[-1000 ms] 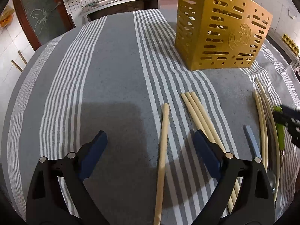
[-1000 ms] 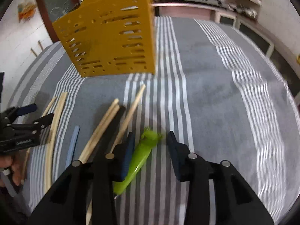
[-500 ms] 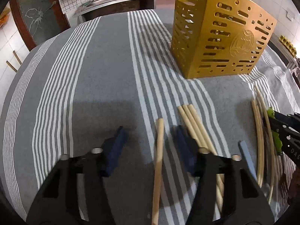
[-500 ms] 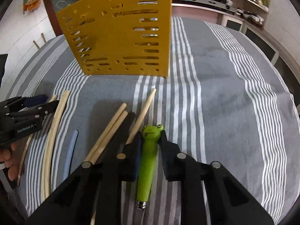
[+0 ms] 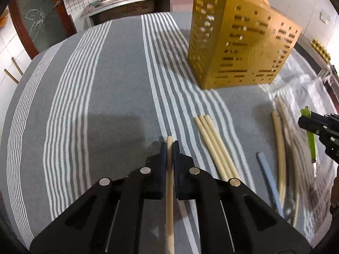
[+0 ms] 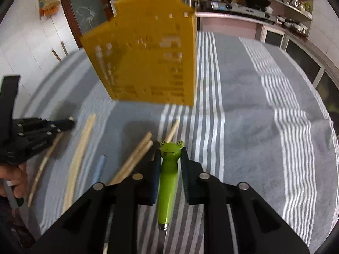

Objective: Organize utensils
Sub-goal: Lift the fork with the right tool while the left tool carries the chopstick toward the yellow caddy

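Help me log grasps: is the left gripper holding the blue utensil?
No, the left gripper is clamped on a single wooden chopstick, while the blue utensil lies untouched on the cloth.

Grey cloth (image 5: 118, 97) with white stripes; mustard-yellow holder (image 5: 239, 46) (slotted all over); pale wooden chopsticks (image 5: 214, 146); bright green frog-faced handle (image 6: 169, 165); light blue stick (image 5: 268, 177).

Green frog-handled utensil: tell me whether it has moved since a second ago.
Yes. The green frog-handled utensil, clamped in the right claw, has lifted off the grey striped tablecloth, which now lies blurred beneath it.
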A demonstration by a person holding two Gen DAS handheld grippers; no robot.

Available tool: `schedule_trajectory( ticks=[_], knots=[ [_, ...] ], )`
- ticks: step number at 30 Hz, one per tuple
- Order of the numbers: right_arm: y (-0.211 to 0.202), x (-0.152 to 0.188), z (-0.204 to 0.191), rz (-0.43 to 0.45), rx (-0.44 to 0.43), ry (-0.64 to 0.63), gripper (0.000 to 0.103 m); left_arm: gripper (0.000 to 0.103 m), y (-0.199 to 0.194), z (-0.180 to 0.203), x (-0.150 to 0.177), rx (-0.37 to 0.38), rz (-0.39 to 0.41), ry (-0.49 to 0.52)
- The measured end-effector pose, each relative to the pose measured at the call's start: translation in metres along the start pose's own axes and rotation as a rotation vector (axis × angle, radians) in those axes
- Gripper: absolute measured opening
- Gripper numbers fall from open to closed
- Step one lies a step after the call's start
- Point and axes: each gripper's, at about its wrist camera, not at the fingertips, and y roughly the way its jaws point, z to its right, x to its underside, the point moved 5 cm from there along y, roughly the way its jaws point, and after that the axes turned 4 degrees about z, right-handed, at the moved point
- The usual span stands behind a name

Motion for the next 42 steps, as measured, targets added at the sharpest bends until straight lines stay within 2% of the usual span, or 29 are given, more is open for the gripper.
schedule_trajectory(
  ticks=[7, 10, 13, 22, 32, 42],
  knots=[
    [-0.042, -0.01, 0.0, 0.125, -0.012, -0.007, 0.019, 0.004, -0.047, 0.001, -0.013, 0.025, 0.134, -0.044],
    [-0.06, -0.014, 0.0, 0.193, -0.028, -0.006, 0.019, 0.004, -0.073, 0.003, -0.021, 0.05, 0.231, -0.057],
    [-0.07, -0.011, -0.003, 0.224, -0.027, -0.011, 0.019, 0.004, -0.089, 0.002, -0.022, 0.037, 0.289, -0.061],
    [-0.082, -0.01, 0.003, 0.246, -0.026, -0.01, 0.019, 0.004, -0.094, 0.003, -0.018, 0.028, 0.274, -0.059],
    [-0.099, -0.015, 0.003, 0.296, -0.034, -0.016, 0.019, 0.004, -0.125, 0.002, -0.022, 0.009, 0.34, -0.053],
    [-0.109, -0.024, 0.003, 0.339, -0.032, -0.025, 0.019, 0.004, -0.139, 0.001, -0.03, 0.016, 0.39, -0.067]
  ],
)
